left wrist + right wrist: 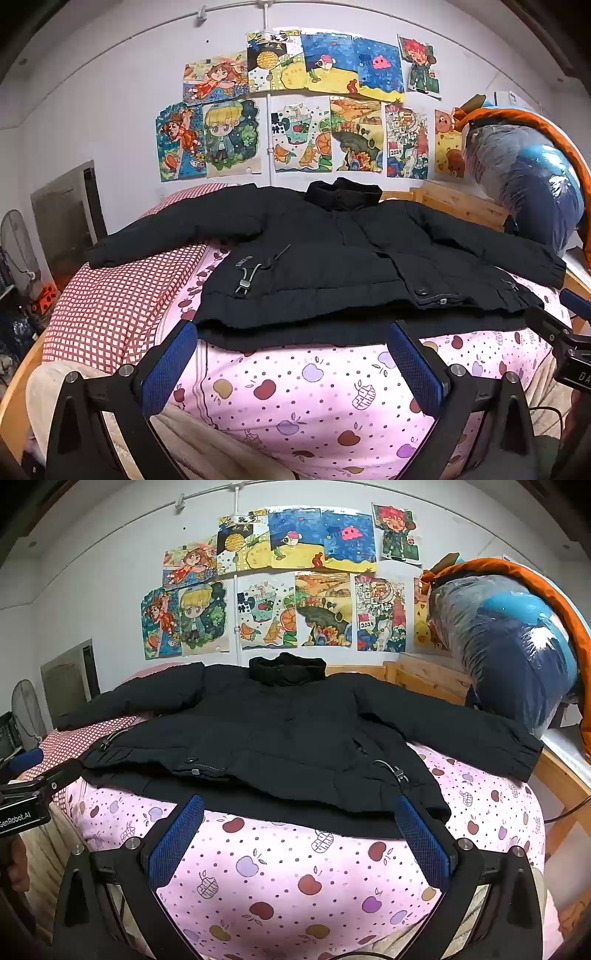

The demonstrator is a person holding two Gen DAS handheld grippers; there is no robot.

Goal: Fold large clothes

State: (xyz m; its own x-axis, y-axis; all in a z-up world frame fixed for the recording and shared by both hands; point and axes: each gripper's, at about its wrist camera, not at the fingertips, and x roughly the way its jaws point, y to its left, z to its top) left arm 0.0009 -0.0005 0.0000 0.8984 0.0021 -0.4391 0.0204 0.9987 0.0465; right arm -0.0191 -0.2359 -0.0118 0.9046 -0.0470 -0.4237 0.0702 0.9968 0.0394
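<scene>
A black puffer jacket point(325, 258) lies spread flat, front up, on a bed with a pink apple-print sheet point(314, 387); collar at the far side, both sleeves stretched out sideways. It also shows in the right wrist view point(295, 734). My left gripper point(291, 343) is open and empty, its blue pads just short of the jacket's near hem, towards its left half. My right gripper point(301, 819) is open and empty, at the hem towards the right half. The right gripper's body point(569, 339) shows at the left view's right edge.
A red checked quilt point(110, 310) lies on the bed's left side under the left sleeve. A plastic-wrapped blue and orange bundle point(517, 642) sits at the right by the wooden bed frame point(424, 675). Drawings cover the wall point(295, 110). A fan point(26, 709) stands left.
</scene>
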